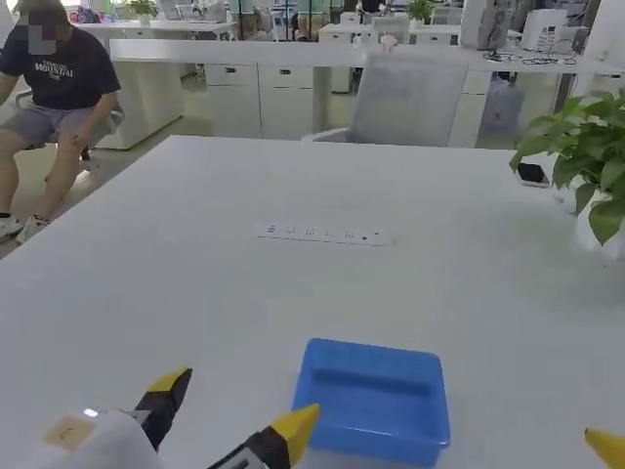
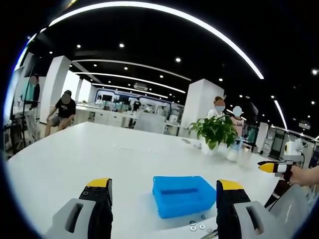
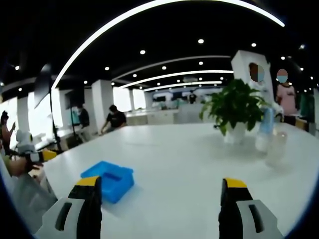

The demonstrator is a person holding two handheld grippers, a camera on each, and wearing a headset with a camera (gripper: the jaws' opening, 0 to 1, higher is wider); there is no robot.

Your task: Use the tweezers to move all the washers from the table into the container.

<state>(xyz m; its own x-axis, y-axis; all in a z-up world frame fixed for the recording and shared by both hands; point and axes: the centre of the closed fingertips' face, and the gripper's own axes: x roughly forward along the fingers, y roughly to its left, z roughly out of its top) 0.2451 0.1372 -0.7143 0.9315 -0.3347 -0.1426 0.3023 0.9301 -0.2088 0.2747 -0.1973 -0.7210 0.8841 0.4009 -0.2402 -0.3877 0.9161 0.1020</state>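
Open-plan office, one broad white table (image 1: pixel 195 254): washers (image 2: pixel 202 226) lie just beside the blue container (image 1: pixel 373 396) (potted plant (image 1: pixel 586 156) well beyond it). Left gripper (image 2: pixel 164 183) and right gripper (image 3: pixel 162 183) gape wide, holding nothing.

— Head view?
— Looks forward and down across the white table (image 1: pixel 195 274), close above the blue container (image 1: pixel 371 396).
— Gripper views?
— Sit low, near table level. Left gripper view faces the container straight on, near; right gripper view looks from farther off, container at lower left. Share container, table, potted plant (image 3: pixel 237 107).
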